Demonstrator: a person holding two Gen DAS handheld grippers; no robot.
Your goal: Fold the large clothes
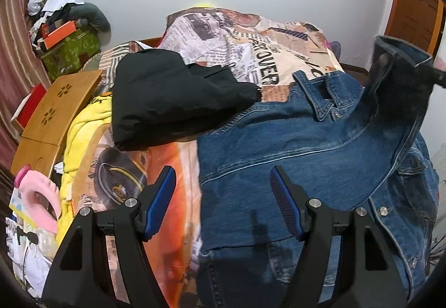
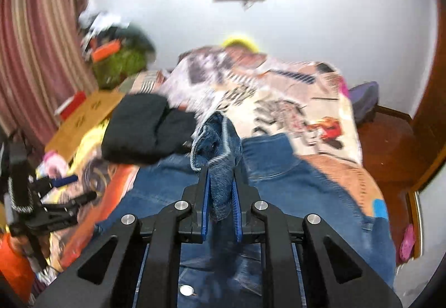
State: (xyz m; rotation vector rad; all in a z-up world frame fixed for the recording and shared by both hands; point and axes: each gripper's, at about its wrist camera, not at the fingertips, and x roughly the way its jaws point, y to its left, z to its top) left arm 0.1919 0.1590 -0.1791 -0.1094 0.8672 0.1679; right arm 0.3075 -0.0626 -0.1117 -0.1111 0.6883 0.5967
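The right tongs point(image 2: 221, 190) are clamped on a bunched fold of the denim jacket point(image 1: 292, 146), the blue pads point(image 2: 205, 204) pressing the cloth from both sides, with a twist of denim sticking up past the tips. The left tongs point(image 1: 223, 185) stand wide apart and grip nothing; they hang over the near left part of the jacket, where it meets the bedspread point(image 1: 172, 174).

The jacket lies spread across the right half of the bed, collar toward the far end, and one sleeve point(image 1: 401, 79) is lifted up at the far right of the left view. A buttoned front edge runs along the near right side.

Just beside the jacket, on its far left, a folded black garment point(image 1: 172, 104) rests on the bedspread, its corner touching the denim. Beyond it a printed quilt point(image 1: 251, 40) is heaped near the wall. To the left sit a yellow blanket point(image 1: 83, 135), a wooden lap tray point(image 1: 53, 118), and what looks like a pink neck pillow point(image 1: 41, 196), though the right view is too blurred to confirm it.
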